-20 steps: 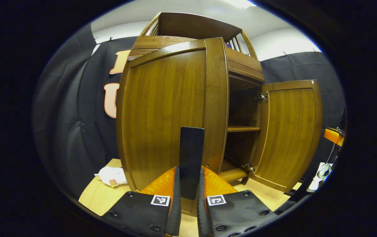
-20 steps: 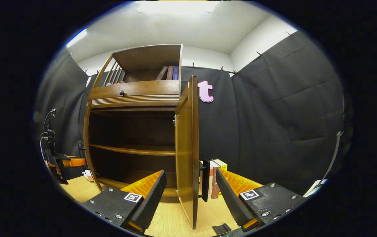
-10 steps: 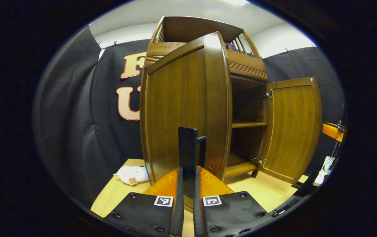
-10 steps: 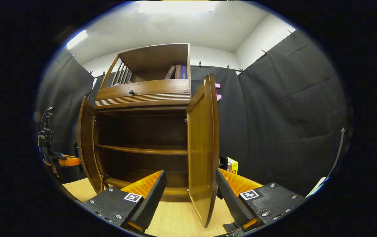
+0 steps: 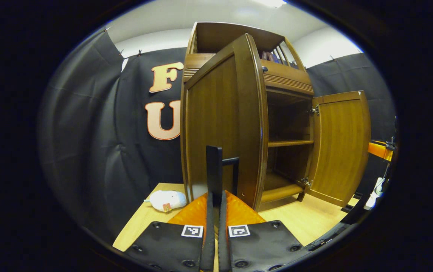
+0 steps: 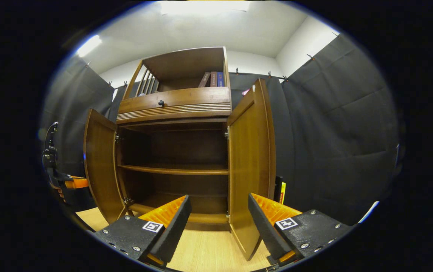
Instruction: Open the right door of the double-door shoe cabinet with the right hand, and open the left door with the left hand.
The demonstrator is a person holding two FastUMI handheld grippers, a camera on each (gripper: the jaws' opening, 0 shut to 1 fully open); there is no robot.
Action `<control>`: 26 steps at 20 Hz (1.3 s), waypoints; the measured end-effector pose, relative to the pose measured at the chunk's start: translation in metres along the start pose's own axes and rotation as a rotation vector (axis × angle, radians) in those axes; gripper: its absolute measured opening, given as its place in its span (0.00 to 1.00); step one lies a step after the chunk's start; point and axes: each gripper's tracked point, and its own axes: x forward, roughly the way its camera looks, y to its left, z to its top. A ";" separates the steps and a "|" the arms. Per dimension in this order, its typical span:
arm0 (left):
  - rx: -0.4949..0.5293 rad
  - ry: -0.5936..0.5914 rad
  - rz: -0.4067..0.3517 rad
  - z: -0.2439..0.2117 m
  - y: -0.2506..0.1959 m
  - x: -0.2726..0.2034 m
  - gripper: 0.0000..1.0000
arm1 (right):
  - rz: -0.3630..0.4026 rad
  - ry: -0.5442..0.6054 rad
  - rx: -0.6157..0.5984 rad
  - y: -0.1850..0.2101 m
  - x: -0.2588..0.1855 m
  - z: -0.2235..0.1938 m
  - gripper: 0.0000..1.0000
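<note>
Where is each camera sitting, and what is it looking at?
Left gripper view: rides on the left claw, facing the left door's outer face; its fingers grip the door handle.
Right gripper view: rides on the right claw, facing the cabinet's open shelves; its fingers stand apart near the right door; the left claw shows far left.
Both views share the cabinet and both open doors.

The left gripper [image 5: 215,211] has two black plates with round screws, each carrying a small square black-and-white marker; behind them sits a ribbed orange body; the right gripper [image 6: 216,219] has the same plates, markers and orange ribs.
</note>
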 end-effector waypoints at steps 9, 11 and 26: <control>0.014 0.003 0.050 -0.002 0.041 -0.013 0.10 | 0.023 0.010 0.005 0.021 0.006 -0.005 0.92; 0.011 0.002 0.047 -0.003 0.052 -0.014 0.10 | 0.022 0.011 0.004 0.025 0.008 -0.004 0.99; -0.018 -0.021 0.023 -0.003 0.124 -0.011 0.07 | 0.048 0.049 0.001 0.059 0.021 -0.011 0.93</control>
